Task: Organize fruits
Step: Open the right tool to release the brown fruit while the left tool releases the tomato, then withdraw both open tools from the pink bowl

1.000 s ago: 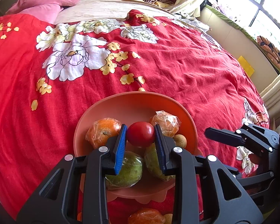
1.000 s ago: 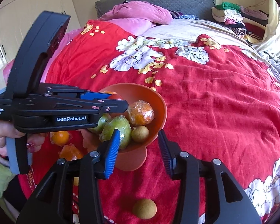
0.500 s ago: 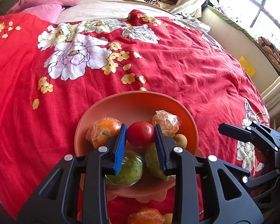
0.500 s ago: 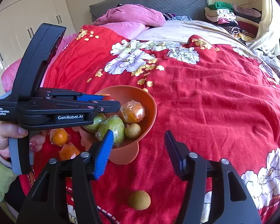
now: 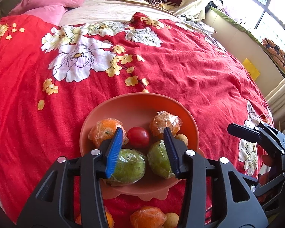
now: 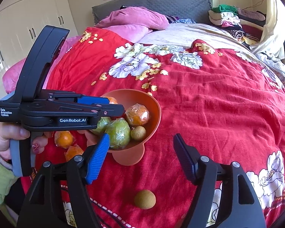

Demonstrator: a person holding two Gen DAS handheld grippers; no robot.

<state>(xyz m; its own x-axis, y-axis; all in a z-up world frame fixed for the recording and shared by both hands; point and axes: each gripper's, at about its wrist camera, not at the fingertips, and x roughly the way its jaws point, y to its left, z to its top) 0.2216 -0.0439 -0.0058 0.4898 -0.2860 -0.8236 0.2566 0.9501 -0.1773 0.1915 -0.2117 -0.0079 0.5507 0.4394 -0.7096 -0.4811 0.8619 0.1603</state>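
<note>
Left tongs (image 5: 142,148) hang apart over the bowl (image 5: 136,104), the tomato (image 5: 138,137) lying free between wrapped fruits. Right tongs (image 6: 140,155) gape wide above the bed (image 6: 209,104), a longan (image 6: 144,199) loose below.

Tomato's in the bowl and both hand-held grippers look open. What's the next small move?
Probably lower the right hand-held gripper onto the small brown fruit lying loose on the red bedspread just below its open jaws. The left hand-held gripper is open over the bowl, with the tomato resting inside.
</note>
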